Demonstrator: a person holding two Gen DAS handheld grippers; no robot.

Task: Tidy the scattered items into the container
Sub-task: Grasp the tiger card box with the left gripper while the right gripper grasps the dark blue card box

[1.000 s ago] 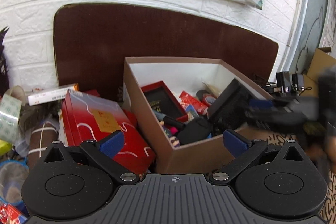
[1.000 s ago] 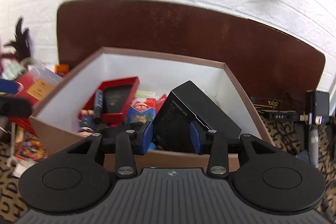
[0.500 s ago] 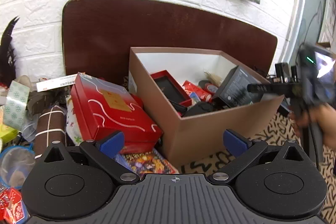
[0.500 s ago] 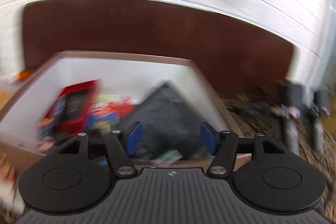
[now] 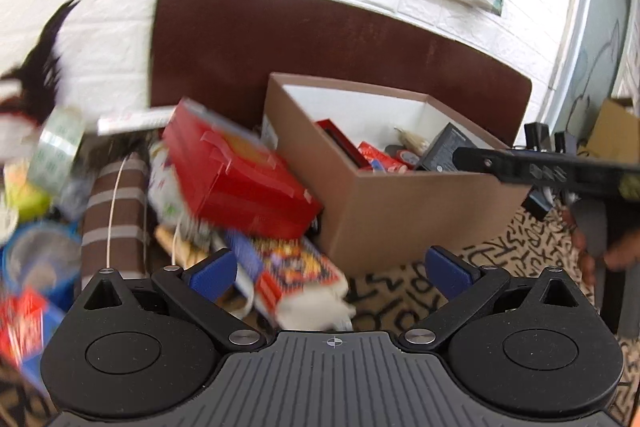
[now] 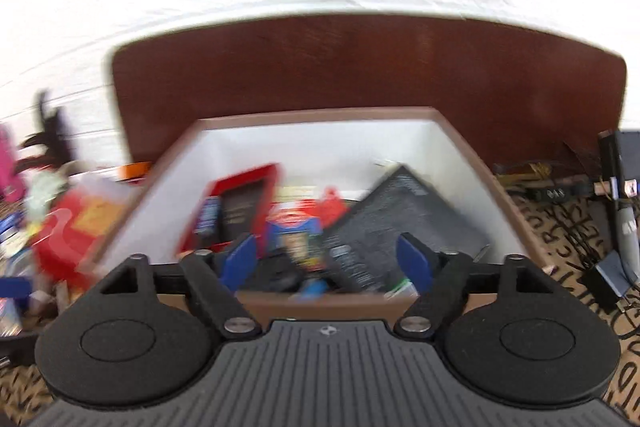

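Observation:
A brown cardboard box with a white inside stands on the patterned cloth and holds several items, among them a black box and a red case. My left gripper is open and empty, low above a colourful packet left of the box. A big red box lies behind the packet. My right gripper is open and empty at the box's near rim; it also shows in the left wrist view.
Clutter lies left of the box: a striped brown roll, a tape roll, a blue tub. A dark wooden board stands against the white brick wall. Cables and chargers lie to the right.
The right gripper let go of the black box, opened wide and drew back to the box's near rim. The left gripper pulled back and swung left towards the clutter beside the box.

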